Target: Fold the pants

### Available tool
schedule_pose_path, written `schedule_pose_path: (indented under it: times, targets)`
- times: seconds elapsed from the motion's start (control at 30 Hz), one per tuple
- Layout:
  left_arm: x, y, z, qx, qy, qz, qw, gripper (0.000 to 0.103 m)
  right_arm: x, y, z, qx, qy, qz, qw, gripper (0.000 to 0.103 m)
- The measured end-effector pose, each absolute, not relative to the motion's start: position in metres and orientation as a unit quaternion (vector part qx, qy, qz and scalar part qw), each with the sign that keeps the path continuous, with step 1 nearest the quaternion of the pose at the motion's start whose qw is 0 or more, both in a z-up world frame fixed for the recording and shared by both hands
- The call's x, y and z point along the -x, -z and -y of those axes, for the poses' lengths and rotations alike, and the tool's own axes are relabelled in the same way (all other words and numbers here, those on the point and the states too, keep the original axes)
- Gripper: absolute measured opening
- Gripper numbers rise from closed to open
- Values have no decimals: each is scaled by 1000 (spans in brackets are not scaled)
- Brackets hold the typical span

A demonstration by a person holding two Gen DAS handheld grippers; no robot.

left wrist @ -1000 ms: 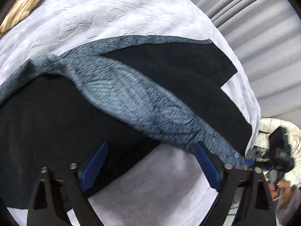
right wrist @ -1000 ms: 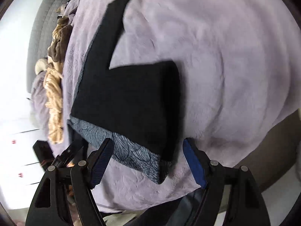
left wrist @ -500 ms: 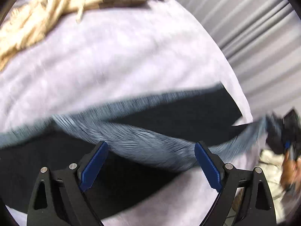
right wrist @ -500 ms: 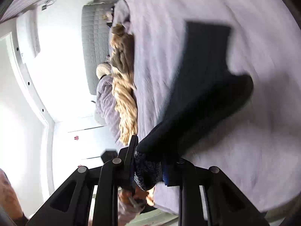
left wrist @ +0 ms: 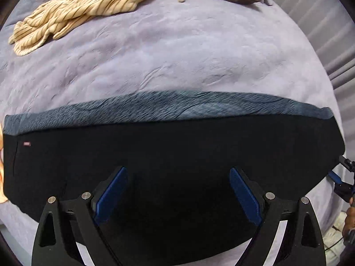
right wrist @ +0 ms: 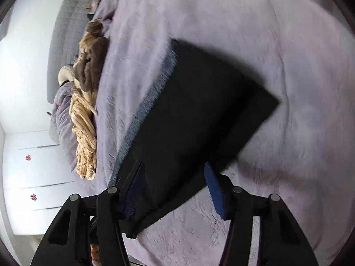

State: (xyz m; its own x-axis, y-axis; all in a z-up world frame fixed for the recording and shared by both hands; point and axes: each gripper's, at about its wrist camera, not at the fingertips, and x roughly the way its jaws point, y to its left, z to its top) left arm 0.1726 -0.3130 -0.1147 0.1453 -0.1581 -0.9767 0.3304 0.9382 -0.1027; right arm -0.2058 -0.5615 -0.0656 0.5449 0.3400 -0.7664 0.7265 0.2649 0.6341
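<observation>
Black left gripper (left wrist: 177,195), blue pads (left wrist: 111,195), silver screws.

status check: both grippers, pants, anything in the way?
Left gripper open above pants, holding nothing. Right gripper open at the pants' near edge. Pants flat on purple blanket. Striped beige garment lies well clear.

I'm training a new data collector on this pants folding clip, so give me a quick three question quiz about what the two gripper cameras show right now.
1. True or false: the left gripper is clamped on the black pants.
2. Which colour is the blanket under the pants? A) lavender B) green C) red
3. Fill in: beyond the pants, at the far edge of the bed, lies a cream garment with dark ____.

Key:
1. False. Its jaws stand wide apart over the fabric.
2. A.
3. Stripes.
</observation>
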Motion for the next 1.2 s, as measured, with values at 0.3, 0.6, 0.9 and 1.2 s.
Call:
schedule_pose_path:
  times: [0.3, 0.6, 0.9, 1.2]
  targets:
    - [-143, 140, 287, -120, 149, -658, 729, 93, 204, 76, 546, -567, 142, -466, 665, 8]
    - [-137, 108, 297, -105, 185, -635, 743, 93, 218, 42, 535, -485, 160, -509, 693, 30]
    - [-160, 151, 388, -146, 184, -608, 759, 93, 124, 55, 561, -327, 189, -568, 731, 29]
    - [-164, 114, 257, -120, 91, -609, 779, 93, 109, 42, 575, -347, 195, -535, 745, 34]
